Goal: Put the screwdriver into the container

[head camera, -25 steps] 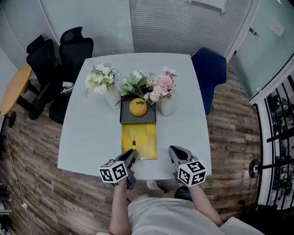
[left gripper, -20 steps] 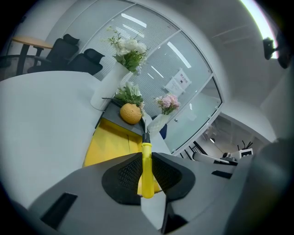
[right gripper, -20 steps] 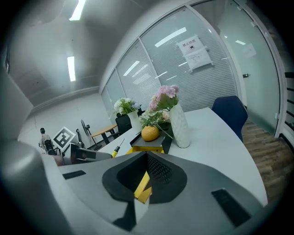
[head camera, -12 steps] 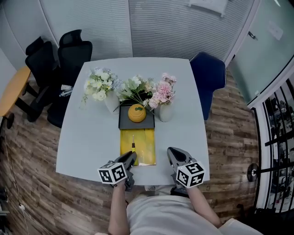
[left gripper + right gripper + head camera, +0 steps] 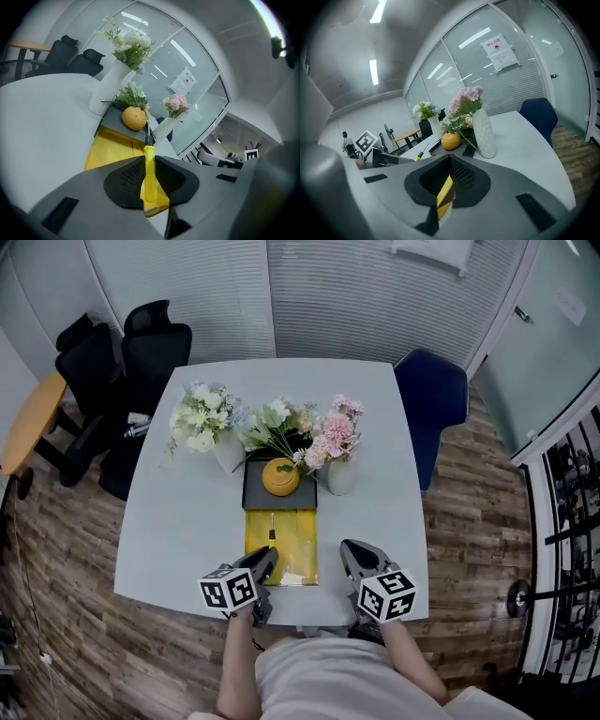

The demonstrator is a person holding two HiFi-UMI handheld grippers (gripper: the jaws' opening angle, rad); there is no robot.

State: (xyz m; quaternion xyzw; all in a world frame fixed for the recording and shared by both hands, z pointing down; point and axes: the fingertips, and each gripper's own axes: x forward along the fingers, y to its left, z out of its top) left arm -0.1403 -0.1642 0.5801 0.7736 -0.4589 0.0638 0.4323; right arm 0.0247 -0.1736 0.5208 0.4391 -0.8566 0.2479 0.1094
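Observation:
My left gripper (image 5: 265, 562) is shut on the yellow handle of a screwdriver (image 5: 149, 174). Its black shaft (image 5: 271, 534) points forward over a flat yellow container (image 5: 296, 538) near the table's front edge. The left gripper view shows the handle clamped between the pads and the yellow container (image 5: 110, 149) just beyond them. My right gripper (image 5: 351, 556) hovers to the right of the yellow container, shut with nothing in it. From the right gripper view the screwdriver (image 5: 419, 153) shows at the left.
Behind the yellow container sits a dark tray (image 5: 258, 494) holding an orange round object (image 5: 280, 476). Vases of flowers (image 5: 201, 418) and a white vase (image 5: 338, 475) stand around it. Office chairs (image 5: 141, 343) and a blue chair (image 5: 433, 399) surround the white table (image 5: 178, 521).
The head view has shifted slightly. Both grippers stay near the front edge, the left one still shut on the screwdriver.

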